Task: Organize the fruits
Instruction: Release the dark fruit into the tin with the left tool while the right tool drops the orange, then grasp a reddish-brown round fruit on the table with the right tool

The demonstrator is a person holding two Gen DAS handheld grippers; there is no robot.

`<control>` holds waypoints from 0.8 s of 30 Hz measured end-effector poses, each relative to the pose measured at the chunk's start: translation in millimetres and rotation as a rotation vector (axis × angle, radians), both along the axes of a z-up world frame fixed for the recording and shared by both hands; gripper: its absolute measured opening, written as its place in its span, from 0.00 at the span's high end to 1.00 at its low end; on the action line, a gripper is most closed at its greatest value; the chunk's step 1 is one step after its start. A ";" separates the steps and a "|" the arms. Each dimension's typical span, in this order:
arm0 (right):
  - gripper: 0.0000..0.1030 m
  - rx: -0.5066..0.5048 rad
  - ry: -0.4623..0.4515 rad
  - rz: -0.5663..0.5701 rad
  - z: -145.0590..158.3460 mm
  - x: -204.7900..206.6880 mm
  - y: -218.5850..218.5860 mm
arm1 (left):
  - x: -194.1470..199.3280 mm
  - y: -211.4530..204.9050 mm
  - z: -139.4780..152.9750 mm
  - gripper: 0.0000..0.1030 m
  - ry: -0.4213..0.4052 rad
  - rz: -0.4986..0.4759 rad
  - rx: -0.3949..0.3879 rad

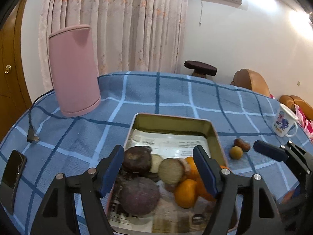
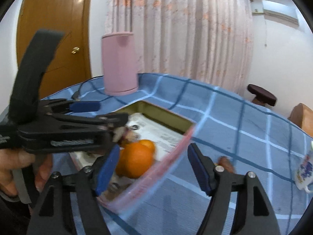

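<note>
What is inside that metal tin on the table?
The tin holds oranges, a purple fruit, brown round fruits and printed paper lining. The gripper fingers hide part of it.

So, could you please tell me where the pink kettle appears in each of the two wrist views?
Left wrist view: the pink kettle stands upper left, on the checked cloth, left of and beyond the tin tray.
Right wrist view: it stands upper centre-left, beyond the tray's far corner.
Shared landmark: the flowered curtain behind it in both views.
</note>
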State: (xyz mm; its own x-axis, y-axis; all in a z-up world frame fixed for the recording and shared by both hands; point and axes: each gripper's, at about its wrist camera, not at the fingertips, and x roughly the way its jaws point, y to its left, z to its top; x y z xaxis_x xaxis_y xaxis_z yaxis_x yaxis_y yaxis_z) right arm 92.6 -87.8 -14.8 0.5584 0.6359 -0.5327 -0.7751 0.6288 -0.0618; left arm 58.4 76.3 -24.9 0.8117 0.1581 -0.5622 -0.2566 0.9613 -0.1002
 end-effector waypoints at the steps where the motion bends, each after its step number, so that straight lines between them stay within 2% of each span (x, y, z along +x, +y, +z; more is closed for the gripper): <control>1: 0.28 0.002 0.001 -0.023 0.3 4.9 -8.1 | -0.8 -4.1 1.7 0.28 -0.009 -0.004 -0.001; 7: 0.28 0.023 0.064 -0.276 -2.0 51.7 -62.0 | 4.7 -40.7 5.9 0.28 -0.034 -0.063 -0.002; 10: 0.27 0.028 0.096 -0.340 -4.9 69.2 -74.0 | 11.8 -60.6 4.2 0.28 -0.028 -0.096 0.005; 13: 0.27 -0.006 0.128 -0.338 -9.7 79.9 -69.4 | 18.7 -75.4 0.9 0.28 -0.018 -0.105 0.036; 18: 0.30 -0.047 0.184 -0.294 -18.4 98.0 -50.0 | 23.9 -82.8 -2.9 0.28 -0.005 -0.107 0.044; 21: 0.41 -0.054 0.251 -0.277 -29.2 112.7 -38.8 | 24.9 -84.5 -3.6 0.28 0.002 -0.106 0.052; 24: 0.49 -0.003 0.345 -0.273 -35.6 125.6 -42.7 | 25.0 -85.7 -3.8 0.28 0.003 -0.106 0.055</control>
State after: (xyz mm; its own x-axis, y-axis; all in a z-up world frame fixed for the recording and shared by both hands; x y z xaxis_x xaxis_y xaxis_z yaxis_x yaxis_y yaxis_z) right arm 218.2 -130.4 -50.5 0.4944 0.4881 -0.7192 -0.5564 0.8134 0.1695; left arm 83.4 -9.4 -28.6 0.8240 0.1024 -0.5572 -0.1539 0.9870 -0.0461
